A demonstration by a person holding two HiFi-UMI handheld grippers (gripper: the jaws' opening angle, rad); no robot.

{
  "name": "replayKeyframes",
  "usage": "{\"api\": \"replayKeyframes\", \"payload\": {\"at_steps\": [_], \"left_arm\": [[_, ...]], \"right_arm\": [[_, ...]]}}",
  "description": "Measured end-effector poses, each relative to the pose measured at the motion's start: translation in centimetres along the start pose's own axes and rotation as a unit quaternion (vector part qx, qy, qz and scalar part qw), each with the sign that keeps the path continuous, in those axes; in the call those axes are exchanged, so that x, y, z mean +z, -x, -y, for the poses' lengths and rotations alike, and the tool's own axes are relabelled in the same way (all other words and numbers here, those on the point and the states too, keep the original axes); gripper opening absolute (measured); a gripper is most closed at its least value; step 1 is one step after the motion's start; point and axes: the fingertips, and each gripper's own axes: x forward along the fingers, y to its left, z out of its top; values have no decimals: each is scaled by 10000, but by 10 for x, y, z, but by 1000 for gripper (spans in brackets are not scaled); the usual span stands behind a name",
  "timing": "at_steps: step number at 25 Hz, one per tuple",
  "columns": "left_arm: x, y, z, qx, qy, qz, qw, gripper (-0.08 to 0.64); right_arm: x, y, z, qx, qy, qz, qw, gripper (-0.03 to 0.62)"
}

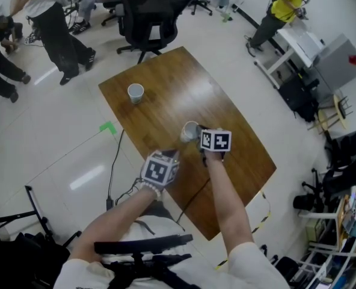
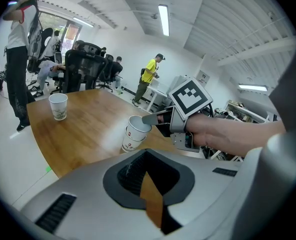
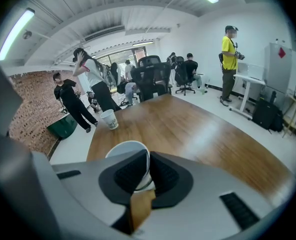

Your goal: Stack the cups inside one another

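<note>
On the wooden table (image 1: 184, 83) my right gripper (image 1: 197, 135) is shut on the rim of a white paper cup (image 1: 189, 131). In the left gripper view that cup (image 2: 137, 127) sits tilted inside a second cup (image 2: 129, 144) that stands on the table, with the right gripper (image 2: 149, 119) pinching its rim from the right. In the right gripper view the cup wall (image 3: 128, 149) runs between the dark pads (image 3: 123, 176). A third cup (image 1: 135, 93) (image 2: 58, 106) (image 3: 109, 119) stands alone near the far left edge. My left gripper (image 1: 168, 155) (image 2: 147, 176) hovers just left of the pair, shut and holding nothing.
A black office chair (image 1: 148, 17) stands at the table's far end. People stand and sit beyond it, one (image 1: 52, 23) close to the far left corner. A white desk (image 1: 298, 41) is at the far right. A cable (image 1: 113, 167) and green tape (image 1: 108, 127) lie on the floor left of the table.
</note>
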Motion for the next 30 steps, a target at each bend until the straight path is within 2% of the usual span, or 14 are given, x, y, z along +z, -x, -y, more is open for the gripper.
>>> {"api": "replayKeyframes", "payload": {"at_steps": [4, 6, 13, 20, 23, 30], "left_arm": [[-2, 0, -5, 52, 37, -10, 10000, 0], [-3, 0, -7, 96, 49, -18, 9999, 0], [-2, -2, -9, 139, 85, 19, 9999, 0], [5, -1, -17, 218, 34, 120, 9997, 0], [10, 4, -21, 199, 44, 309, 9993, 0], [23, 29, -41, 437, 42, 721, 9964, 0]], "right_arm": [[-5, -7, 2, 8, -12, -5, 10000, 29], [-7, -9, 4, 3, -23, -7, 10000, 54], [-7, -8, 6, -29, -2, 95, 10000, 58], [7, 20, 9, 18, -170, 546, 9984, 61], [7, 43, 11, 70, -368, 825, 9959, 60], [-3, 92, 3, 173, -837, 1398, 9865, 60]]}}
